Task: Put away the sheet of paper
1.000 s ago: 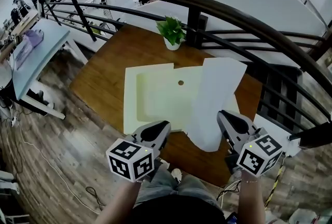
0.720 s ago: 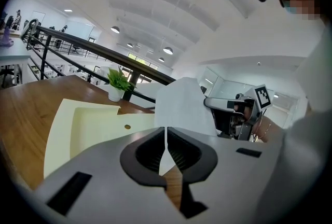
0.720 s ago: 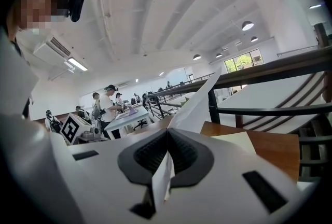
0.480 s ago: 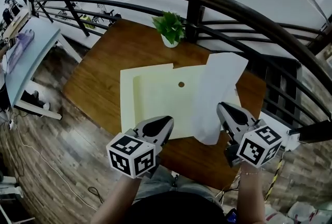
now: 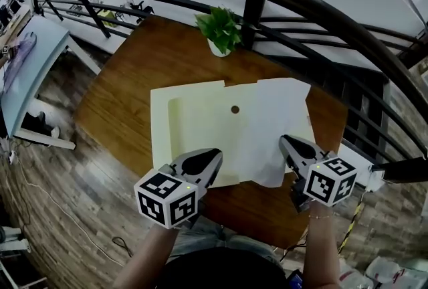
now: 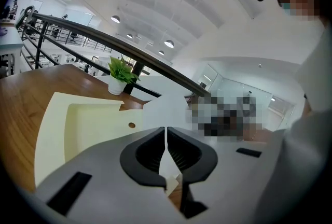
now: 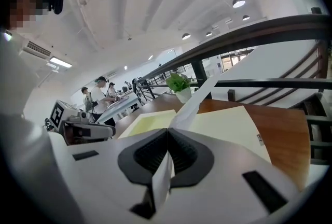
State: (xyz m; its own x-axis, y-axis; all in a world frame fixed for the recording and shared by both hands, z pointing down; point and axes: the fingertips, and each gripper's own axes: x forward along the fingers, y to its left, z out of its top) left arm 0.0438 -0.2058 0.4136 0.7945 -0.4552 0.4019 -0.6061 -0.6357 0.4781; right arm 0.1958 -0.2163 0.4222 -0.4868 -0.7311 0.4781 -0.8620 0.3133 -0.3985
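A white sheet of paper (image 5: 274,127) lies slanted over the right half of an open pale yellow folder (image 5: 194,120) on the brown wooden table (image 5: 127,93). My right gripper (image 5: 286,142) is shut on the sheet's near corner. In the right gripper view the paper (image 7: 194,101) runs up from between the closed jaws (image 7: 167,132) over the folder (image 7: 223,122). My left gripper (image 5: 215,154) hovers over the folder's near edge. Its jaws (image 6: 166,132) are together and I see nothing held, with folder (image 6: 88,119) and paper (image 6: 161,109) ahead.
A potted green plant (image 5: 219,30) stands at the table's far edge. A dark curved railing (image 5: 301,7) runs behind the table and along its right side. Wood-look floor and a drop lie to the left. People work at desks (image 7: 104,96) in the distance.
The paper has come down from hanging steeply to lying nearly flat across the folder's right half. Both grippers have moved forward and lower, the left one further over the folder.
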